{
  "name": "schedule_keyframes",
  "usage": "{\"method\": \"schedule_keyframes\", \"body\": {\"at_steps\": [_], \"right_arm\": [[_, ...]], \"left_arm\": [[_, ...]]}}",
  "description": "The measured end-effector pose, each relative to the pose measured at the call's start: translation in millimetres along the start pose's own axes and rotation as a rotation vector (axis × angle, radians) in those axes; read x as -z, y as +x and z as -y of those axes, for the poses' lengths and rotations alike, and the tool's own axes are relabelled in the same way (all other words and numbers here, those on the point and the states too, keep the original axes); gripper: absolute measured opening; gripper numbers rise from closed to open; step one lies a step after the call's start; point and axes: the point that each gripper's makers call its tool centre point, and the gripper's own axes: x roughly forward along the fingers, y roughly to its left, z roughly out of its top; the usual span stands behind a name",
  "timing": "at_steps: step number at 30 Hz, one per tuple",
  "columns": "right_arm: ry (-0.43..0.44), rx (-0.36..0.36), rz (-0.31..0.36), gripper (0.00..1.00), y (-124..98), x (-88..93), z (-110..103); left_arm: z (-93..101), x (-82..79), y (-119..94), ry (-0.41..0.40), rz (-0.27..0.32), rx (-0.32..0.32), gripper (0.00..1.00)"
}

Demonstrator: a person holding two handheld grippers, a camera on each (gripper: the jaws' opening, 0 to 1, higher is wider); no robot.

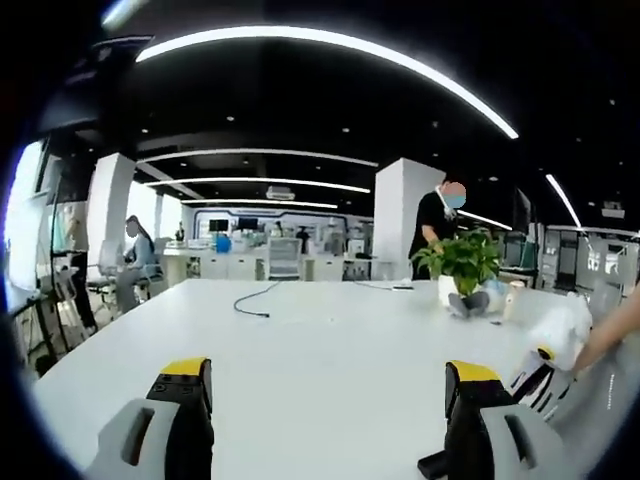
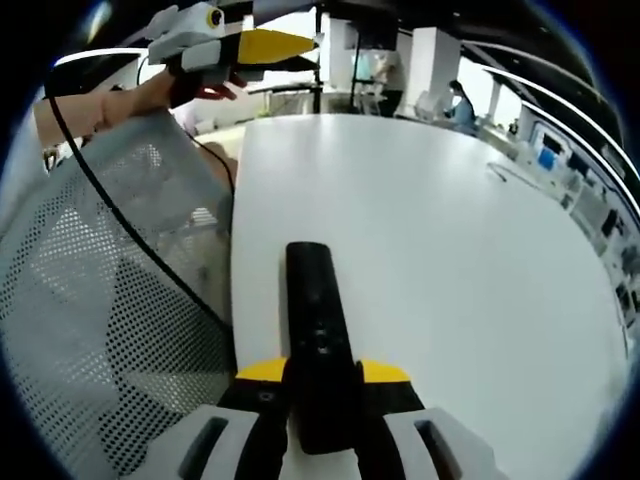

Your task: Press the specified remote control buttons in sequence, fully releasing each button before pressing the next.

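Observation:
A long black remote control (image 2: 318,330) points away from me over the white table (image 2: 450,250), and my right gripper (image 2: 322,372) is shut on its near end. Its buttons run along the top face. The left gripper (image 2: 245,45), with yellow jaw tips, is held up by a hand at the far left above the table edge, apart from the remote. In the left gripper view my left gripper (image 1: 328,372) stands open over bare table (image 1: 330,340) with nothing between its jaws. The right gripper (image 1: 540,372) and a forearm enter at the right edge.
A grey mesh chair back (image 2: 100,300) with a black cable across it stands left of the table. A potted plant (image 1: 462,262) sits at the table's far right, and a loose black cable (image 1: 252,303) lies mid-table. People stand and sit at desks beyond.

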Motion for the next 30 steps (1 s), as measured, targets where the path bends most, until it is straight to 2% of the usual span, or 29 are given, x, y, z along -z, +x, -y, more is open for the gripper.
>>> {"method": "schedule_keyframes", "body": {"at_steps": [2, 4, 6, 9, 10, 12, 13, 17, 20, 23, 28, 30], "right_arm": [[-0.006, -0.007, 0.002, 0.22, 0.0, -0.2, -0.1], [-0.011, -0.013, 0.001, 0.21, -0.1, -0.1, 0.3], [-0.016, -0.013, -0.002, 0.21, 0.3, 0.2, 0.3], [0.006, 0.002, -0.014, 0.21, 1.2, -0.7, 0.2], [-0.007, 0.008, -0.061, 0.21, 1.6, -0.5, 0.1], [-0.058, -0.021, -0.076, 0.21, 3.6, -3.2, -4.0], [-0.043, -0.035, -0.072, 0.21, 4.7, -4.4, -6.5], [-0.044, -0.023, -0.111, 0.20, 4.4, -4.4, -4.4], [-0.046, -0.034, -0.133, 0.20, 4.4, -4.6, -3.5], [-0.045, -0.035, -0.153, 0.20, 4.3, -4.7, -3.9], [-0.048, -0.040, -0.168, 0.20, 3.6, -4.6, -3.6], [-0.055, -0.047, -0.177, 0.20, 4.0, -5.1, -3.0]], "left_arm": [[4.4, -1.6, -0.5, -0.018, 0.008, 0.027, 1.00], [13.9, -11.4, -0.8, -0.065, 0.060, 0.085, 1.00], [10.1, -4.1, -0.7, -0.018, 0.020, 0.060, 1.00], [16.4, -2.6, 0.1, -0.040, 0.013, 0.091, 1.00], [18.6, -0.4, 1.7, -0.033, -0.002, 0.102, 1.00], [17.9, 3.2, 2.9, 0.041, -0.024, 0.082, 1.00], [18.0, 7.7, 3.6, 0.088, -0.050, 0.074, 1.00], [29.8, 13.4, 6.6, 0.095, -0.071, 0.128, 1.00], [33.0, 15.1, 6.3, 0.110, -0.081, 0.141, 1.00], [37.5, 12.7, 4.3, 0.117, -0.068, 0.162, 1.00], [32.7, 6.3, 2.5, 0.121, -0.042, 0.140, 0.98], [22.7, 3.3, 2.3, 0.104, -0.027, 0.097, 0.99]]}}
